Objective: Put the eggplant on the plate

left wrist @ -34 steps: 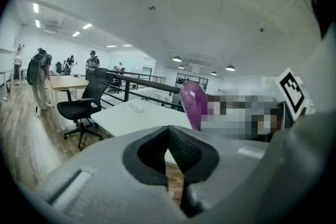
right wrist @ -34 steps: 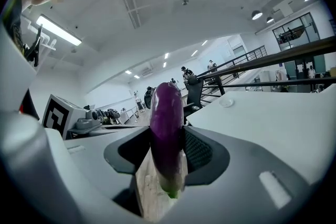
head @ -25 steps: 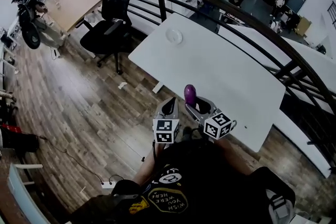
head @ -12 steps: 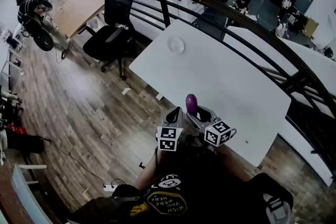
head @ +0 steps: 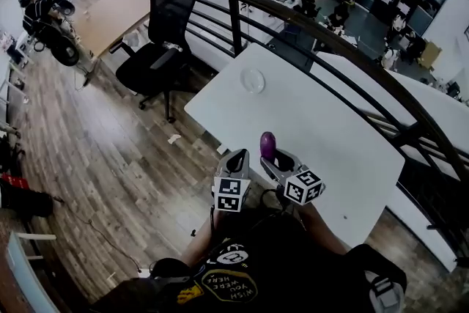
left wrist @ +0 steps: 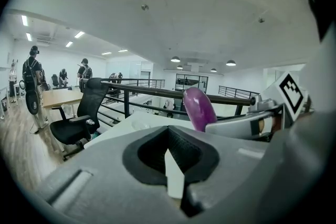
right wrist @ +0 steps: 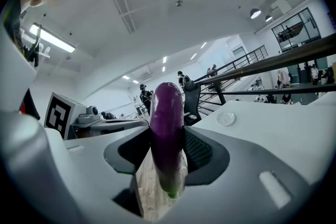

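The right hand-held gripper stays clamped on the upright eggplant at the desk's near edge. The plate has drawn nearer over 1 second but is still well apart, so the carry continues. The left hand-held gripper is closed and empty.

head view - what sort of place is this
Probably an open-plan office or lab on a mezzanine: a white desk, a black office chair, and a dark railing overlooking a lower floor.
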A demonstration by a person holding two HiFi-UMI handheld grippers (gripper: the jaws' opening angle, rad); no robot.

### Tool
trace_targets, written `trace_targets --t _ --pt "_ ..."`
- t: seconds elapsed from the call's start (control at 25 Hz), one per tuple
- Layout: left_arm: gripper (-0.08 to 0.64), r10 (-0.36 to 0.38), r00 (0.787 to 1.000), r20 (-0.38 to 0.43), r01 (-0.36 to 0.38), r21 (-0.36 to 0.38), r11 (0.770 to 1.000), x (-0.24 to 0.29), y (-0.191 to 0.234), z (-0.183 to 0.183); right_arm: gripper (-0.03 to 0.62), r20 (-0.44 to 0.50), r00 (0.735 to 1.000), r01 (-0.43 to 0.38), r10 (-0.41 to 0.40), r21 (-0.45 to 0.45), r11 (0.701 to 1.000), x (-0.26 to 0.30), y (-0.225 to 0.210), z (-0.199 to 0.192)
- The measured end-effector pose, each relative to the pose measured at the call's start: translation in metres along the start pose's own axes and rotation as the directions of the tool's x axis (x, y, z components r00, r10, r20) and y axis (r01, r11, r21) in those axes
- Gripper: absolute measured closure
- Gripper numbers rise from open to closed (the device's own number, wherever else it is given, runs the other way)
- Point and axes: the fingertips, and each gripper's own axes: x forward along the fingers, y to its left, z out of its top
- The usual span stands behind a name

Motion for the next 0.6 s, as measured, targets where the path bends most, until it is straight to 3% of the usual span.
trace_targets --t 0.2,0.4,0.6 --pt "0.555 -0.026 1.0 -0.008 0.026 -0.008 1.0 0.002 0.024 -0.007 0.396 -0.015 1.0 0.002 -0.002 -0.018 1.0 0.037 0.007 0.002" --pt "0.555 -0.037 0.999 -0.022 0.035 -0.089 0.995 0.003 0.046 -0.025 0.396 -0.033 0.999 0.029 -0.029 -0.006 1.0 0.055 0.015 -0.007" --pt "0.555 -0.044 0.998 -0.047 0.038 -0.126 0.991 0.016 0.06 -0.036 0.396 -0.077 0.996 0.047 -0.045 0.015 0.999 0.07 0.006 -0.017"
